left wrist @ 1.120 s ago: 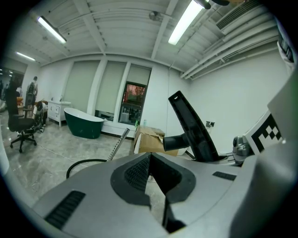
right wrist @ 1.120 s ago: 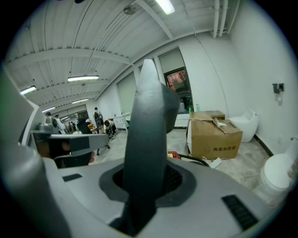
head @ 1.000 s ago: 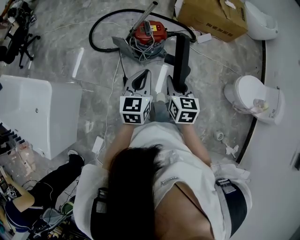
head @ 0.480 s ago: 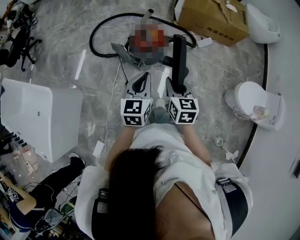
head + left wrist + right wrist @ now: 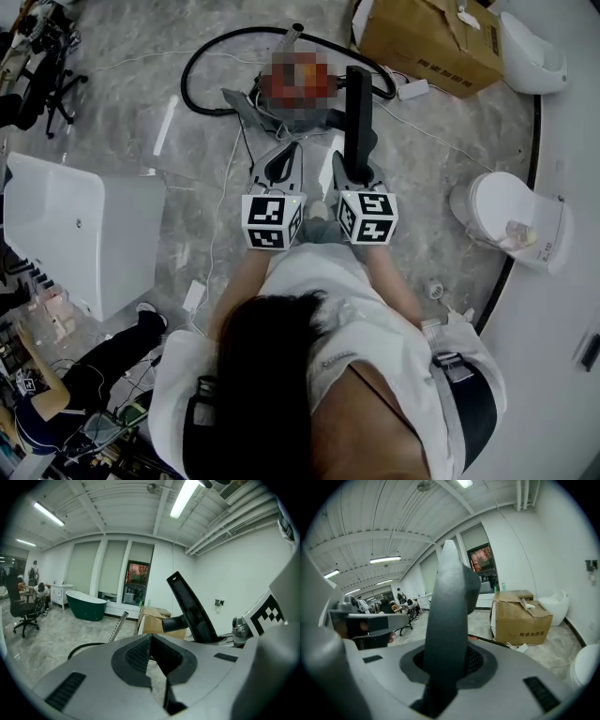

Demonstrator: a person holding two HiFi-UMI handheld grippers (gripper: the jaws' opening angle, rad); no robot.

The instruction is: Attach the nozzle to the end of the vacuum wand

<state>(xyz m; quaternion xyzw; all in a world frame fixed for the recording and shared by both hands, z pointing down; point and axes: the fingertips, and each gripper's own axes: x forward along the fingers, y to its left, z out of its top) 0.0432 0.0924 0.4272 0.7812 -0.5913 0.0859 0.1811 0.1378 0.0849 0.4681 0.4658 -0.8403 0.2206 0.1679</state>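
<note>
Claw on your right [image 5: 349, 171] is clamped on the black nozzle [image 5: 359, 103], which in the head view stands out of its jaws toward the far floor. Your left claw [image 5: 281, 167] sits just beside it, jaws together and empty. The vacuum wand [image 5: 292, 36], a bare metal tube, slants up farther off, left of the nozzle's far end and apart from it.

In the left gripper view, nothing lies between the shut jaws. The wand's upper end shows beyond them, and the nozzle's round neck points left toward it. That claw is free, so use it to steady the wand near its tip.

In the right gripper view, the nozzle fills the gap between the pads. Hold it firm, line its neck up with the tube, then push straight on; at an angle it may jam.
</note>
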